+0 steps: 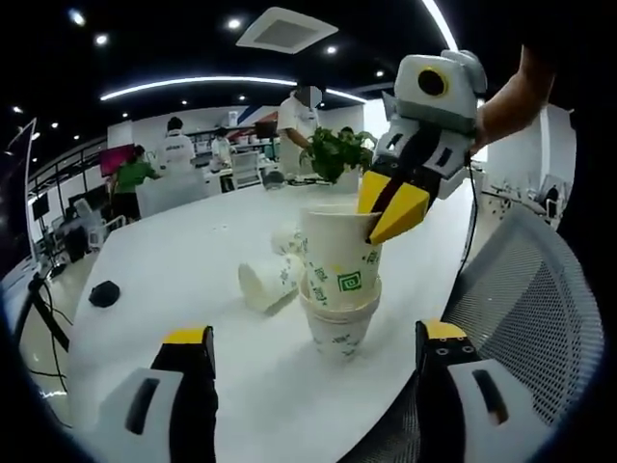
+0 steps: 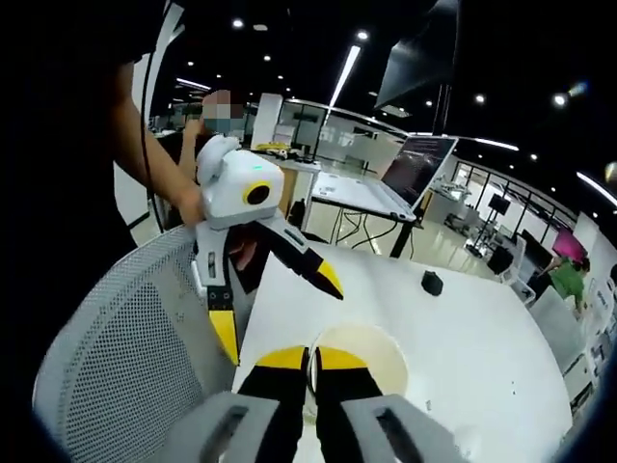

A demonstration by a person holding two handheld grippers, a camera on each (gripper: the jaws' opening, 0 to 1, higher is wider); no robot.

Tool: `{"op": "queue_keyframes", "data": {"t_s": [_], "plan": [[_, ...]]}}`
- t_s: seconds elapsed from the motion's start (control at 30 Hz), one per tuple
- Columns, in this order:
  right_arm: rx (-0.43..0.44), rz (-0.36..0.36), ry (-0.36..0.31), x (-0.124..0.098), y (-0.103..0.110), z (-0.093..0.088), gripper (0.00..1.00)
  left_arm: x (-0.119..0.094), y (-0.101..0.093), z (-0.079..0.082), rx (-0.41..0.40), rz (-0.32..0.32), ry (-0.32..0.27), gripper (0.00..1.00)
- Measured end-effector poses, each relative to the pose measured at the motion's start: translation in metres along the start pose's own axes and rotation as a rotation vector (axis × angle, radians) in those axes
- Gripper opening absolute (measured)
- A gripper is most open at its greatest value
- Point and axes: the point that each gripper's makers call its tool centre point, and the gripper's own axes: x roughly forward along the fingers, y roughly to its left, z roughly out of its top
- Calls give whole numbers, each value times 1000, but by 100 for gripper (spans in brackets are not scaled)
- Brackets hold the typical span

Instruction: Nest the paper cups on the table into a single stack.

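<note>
The right gripper [image 1: 393, 210] pinches the rim of the top cup [image 1: 339, 256]; the left gripper [image 1: 318, 371] gapes wide. Thin paper, light and crushable, so grip rims gently. A tipped cup [image 1: 268, 284] lies beside the stack [image 1: 337, 313], near the table [image 1: 193, 241] edge.

A big white table [image 1: 193, 251] ran away from the camera. Near its edge stood a stack of paper cups [image 1: 339, 289]. The right gripper [image 1: 393, 207] came in from the top right, and its yellow tips pinched the rim of the top cup. One more cup [image 1: 268, 285] lay on its side just left of the stack. Another cup [image 1: 289, 239] sat behind it. The left gripper [image 1: 313, 349] had its two jaws far apart, with nothing between them. A small black thing [image 1: 103, 293] lay on the table's left side. A mesh chair [image 1: 525, 309] stood on the right. People stood far back by a green plant [image 1: 337, 151].
</note>
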Motion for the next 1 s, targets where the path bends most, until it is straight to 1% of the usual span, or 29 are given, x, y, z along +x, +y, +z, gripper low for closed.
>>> {"op": "queue_keyframes", "data": {"t_s": [0.1,0.67,0.77,0.8,0.83,0.9,1.0], "plan": [[-6,7,14,4,3,-6,0,0,-1,-1,3,-3,2,84],[34,31,67,24,14,-34,0,1,-3,-4,11,-15,24,83],[48,32,57,25,15,-32,1,1,-3,-4,11,-14,25,83],[51,32,69,27,16,-34,1,1,-3,-4,11,-13,26,83],[50,34,61,27,16,-33,1,1,-4,-4,12,-15,28,83],[63,36,66,28,17,-34,1,1,-4,-5,15,-16,30,83],[59,39,73,29,19,-35,1,1,-4,-5,16,-14,30,83]]}}
